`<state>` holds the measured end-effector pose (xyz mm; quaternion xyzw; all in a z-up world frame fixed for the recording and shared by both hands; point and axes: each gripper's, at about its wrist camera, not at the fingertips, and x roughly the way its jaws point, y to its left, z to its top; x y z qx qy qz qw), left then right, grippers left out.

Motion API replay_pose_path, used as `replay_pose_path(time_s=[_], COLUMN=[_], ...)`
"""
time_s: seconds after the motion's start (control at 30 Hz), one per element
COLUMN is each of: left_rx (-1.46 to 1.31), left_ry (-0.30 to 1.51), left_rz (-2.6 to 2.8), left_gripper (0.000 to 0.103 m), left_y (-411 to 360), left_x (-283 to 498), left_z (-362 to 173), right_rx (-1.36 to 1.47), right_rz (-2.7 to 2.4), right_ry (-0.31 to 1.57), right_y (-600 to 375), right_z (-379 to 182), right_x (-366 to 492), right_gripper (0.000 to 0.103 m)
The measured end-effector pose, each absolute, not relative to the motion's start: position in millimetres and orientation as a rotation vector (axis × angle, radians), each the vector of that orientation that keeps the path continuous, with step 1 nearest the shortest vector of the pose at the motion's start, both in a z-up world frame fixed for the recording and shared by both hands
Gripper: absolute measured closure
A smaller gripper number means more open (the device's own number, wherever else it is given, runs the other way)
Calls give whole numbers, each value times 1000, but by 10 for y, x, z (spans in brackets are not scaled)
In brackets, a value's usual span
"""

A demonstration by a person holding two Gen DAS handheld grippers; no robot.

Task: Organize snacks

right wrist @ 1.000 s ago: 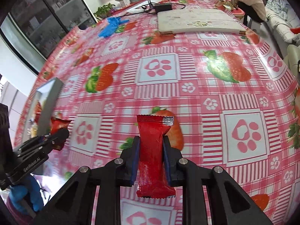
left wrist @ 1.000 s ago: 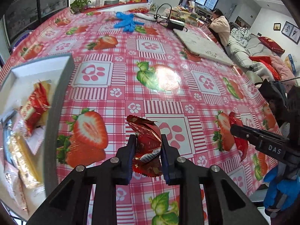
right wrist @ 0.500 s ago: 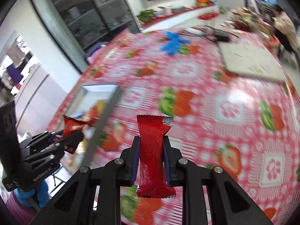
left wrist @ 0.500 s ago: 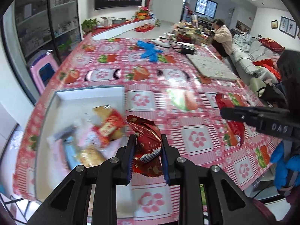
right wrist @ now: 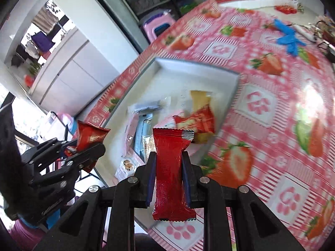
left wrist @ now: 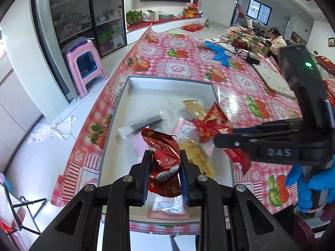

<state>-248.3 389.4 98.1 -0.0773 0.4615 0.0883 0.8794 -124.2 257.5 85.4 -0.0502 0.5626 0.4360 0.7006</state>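
Both tools have swung from above the open desk to above the tray since the earlier frames, each carrying its packet along. Left tool (left wrist: 163, 167): jaws closed narrowly on a crumpled dark-red snack packet (left wrist: 164, 156), held over the near part of the white tray (left wrist: 146, 83). Right tool (right wrist: 168, 173): jaws closed on a flat red bar packet (right wrist: 170, 173), held upright, its lower end hanging free below the jaws; it hovers above the tray's right rim, beside the left tool.

The tray lies at the desk's near left corner, on the strawberry-print cloth (left wrist: 180, 69). Several packets (left wrist: 201, 123) already lie heaped along its right and near parts; the far left part of its floor is bare.

Step in hand, as judged: delivery of both packets to the tray, transport nearly complete, release not yet made. The next move probably calls for lowering each tool inside the rim and opening the jaws, one tool after the other, since the two stand close together.

Room for moving: the bare far-left floor offers the safest drop. The tray reaches almost to the desk's near and left edges, so a release outside the rim there could send a packet to the floor.
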Motion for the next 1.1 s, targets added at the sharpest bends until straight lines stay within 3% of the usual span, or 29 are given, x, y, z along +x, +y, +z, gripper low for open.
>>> replay_pose_path(time_s=[0.57, 0.6, 0.67, 0.7, 0.73, 0.8, 1.1], left_rx=[-240, -242, -250, -251, -244, -220, -198], left_ry=[1056, 1057, 1051, 1034, 1003, 969, 1058], left_rz=[188, 191, 190, 197, 206, 207, 340], left_gripper=[75, 70, 39, 15, 11, 10, 2], left_y=[4125, 4115, 4091, 4071, 4048, 4007, 3880], left_x=[-2178, -2174, -2182, -2201, -2235, -2273, -2286], left_z=[462, 450, 448, 467, 510, 567, 503], right_rx=[-266, -289, -334, -354, -362, -367, -350], right_rz=[905, 909, 908, 905, 903, 904, 876], right_ry=[1291, 1289, 1293, 1292, 1290, 1278, 1202], right_y=[3499, 3515, 3510, 3489, 3468, 3393, 2987], right_z=[583, 568, 542, 545, 553, 607, 949], right_x=[-739, -777, -845, -879, -898, -950, -1117], right_gripper=[79, 79, 78, 71, 41, 0, 0])
